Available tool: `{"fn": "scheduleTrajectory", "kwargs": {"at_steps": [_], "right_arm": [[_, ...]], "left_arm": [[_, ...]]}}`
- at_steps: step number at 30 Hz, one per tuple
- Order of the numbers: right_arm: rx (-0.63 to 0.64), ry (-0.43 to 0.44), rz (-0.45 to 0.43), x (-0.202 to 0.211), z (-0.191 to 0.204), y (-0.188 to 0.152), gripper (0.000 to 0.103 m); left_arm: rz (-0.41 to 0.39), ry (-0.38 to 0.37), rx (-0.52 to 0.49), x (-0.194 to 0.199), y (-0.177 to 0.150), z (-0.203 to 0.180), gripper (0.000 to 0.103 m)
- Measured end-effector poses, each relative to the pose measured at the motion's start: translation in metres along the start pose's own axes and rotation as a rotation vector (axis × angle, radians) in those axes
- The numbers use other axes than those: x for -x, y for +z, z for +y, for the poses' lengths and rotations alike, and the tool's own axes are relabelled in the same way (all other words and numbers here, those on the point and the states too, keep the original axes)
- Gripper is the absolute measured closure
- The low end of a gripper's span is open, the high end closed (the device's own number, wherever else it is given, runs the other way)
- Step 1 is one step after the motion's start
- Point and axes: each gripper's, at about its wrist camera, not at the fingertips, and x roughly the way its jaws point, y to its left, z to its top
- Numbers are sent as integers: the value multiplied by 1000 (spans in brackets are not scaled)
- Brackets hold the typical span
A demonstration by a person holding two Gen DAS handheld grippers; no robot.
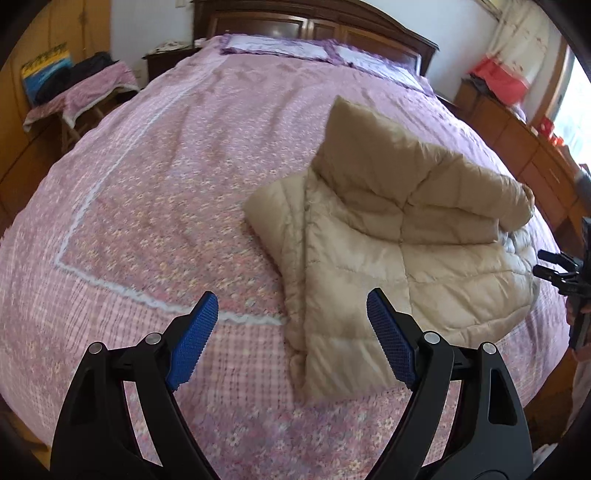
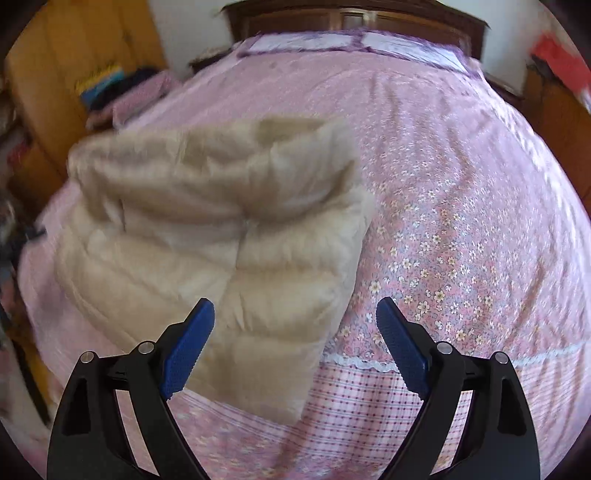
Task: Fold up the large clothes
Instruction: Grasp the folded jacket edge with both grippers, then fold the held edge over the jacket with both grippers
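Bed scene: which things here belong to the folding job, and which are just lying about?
Job: jacket, left tool, right tool, both open, nothing held.
Lying about: pillows, stool with clothes, red bag; the bed only carries the jacket.

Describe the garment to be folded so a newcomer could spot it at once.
Start at the big bed with the pink floral quilt and dark wooden headboard. On its near half lies a beige quilted puffer jacket, partly folded over itself. It is the only plain, puffy, unpatterned thing on the bed.
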Motion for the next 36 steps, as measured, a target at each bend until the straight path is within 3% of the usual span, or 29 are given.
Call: {"fn": "scheduleTrajectory", "kwargs": {"at_steps": [5,13,17,18,21,22,23,25,30,32,36], "right_arm": [[-24,-3,-14,-23,-1,14,16],[-228,41,-88,-41,-26,47,16],[-373,98,-97,-56,-41,52,16],[-398,110,-98,-59,-43,52,18],[-448,122,-105,-65,-45,56,26],[-444,116,-108,-65,-45,58,30],[-436,109,-112,-64,-43,60,34],[-410,91,-123,-61,-41,63,48],[-405,118,-188,-43,-35,67,72],[-419,140,-211,-35,-32,75,76],[-398,89,-246,-30,-25,93,79]], "left_arm": [[-20,-10,-20,-21,26,-16,21],[-45,4,-7,-59,74,-30,21],[-71,-74,67,-76,87,-28,22],[-75,-102,88,-81,88,-27,27],[-44,-129,144,-98,92,-27,56],[-37,-136,156,-102,92,-26,73],[-32,-148,165,-104,92,-26,83],[-47,-162,183,-101,91,-24,92],[-153,-148,186,-69,95,-18,94],[-170,-127,169,-64,104,-19,94],[-156,-43,142,-77,119,-27,94]]}}
